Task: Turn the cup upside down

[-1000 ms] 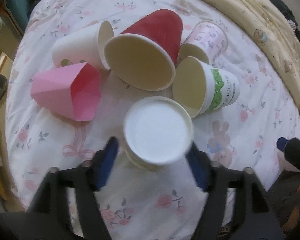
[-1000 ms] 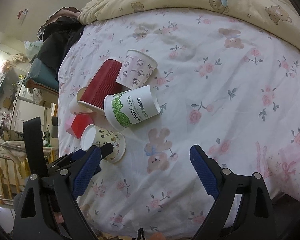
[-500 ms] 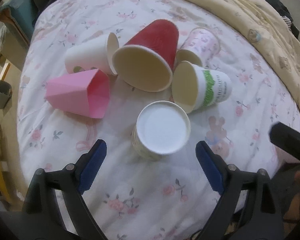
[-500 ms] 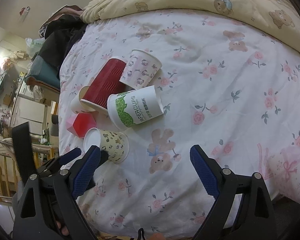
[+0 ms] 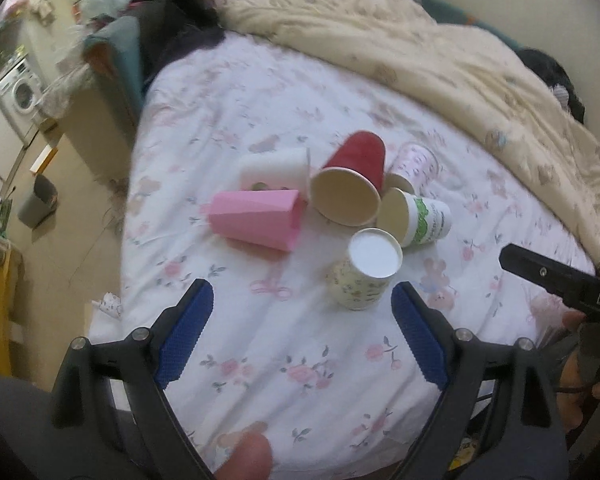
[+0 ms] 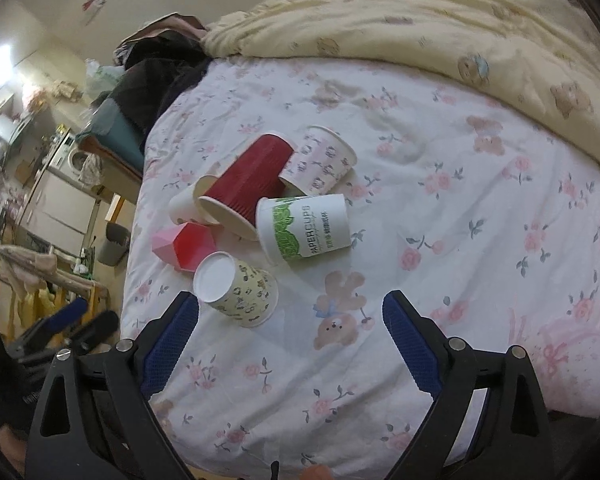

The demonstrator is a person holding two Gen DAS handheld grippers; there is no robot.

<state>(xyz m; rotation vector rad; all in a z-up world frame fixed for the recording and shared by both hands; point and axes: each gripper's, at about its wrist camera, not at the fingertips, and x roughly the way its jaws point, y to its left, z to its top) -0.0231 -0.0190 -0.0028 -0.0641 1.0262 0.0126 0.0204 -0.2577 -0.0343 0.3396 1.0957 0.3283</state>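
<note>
The patterned cup (image 5: 360, 276) stands inverted on the bed (image 5: 300, 360), axis near vertical, base upward, beside the green-printed cup (image 5: 424, 220). Left gripper (image 5: 300, 334) and right gripper (image 6: 290, 344): jaws apart, holding nothing.

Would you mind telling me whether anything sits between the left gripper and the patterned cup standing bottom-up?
Nothing visible does. The left gripper is open, with only bare floral sheet between its fingers and the patterned cup. The green-print cup and pink cup lie beyond it.
</note>
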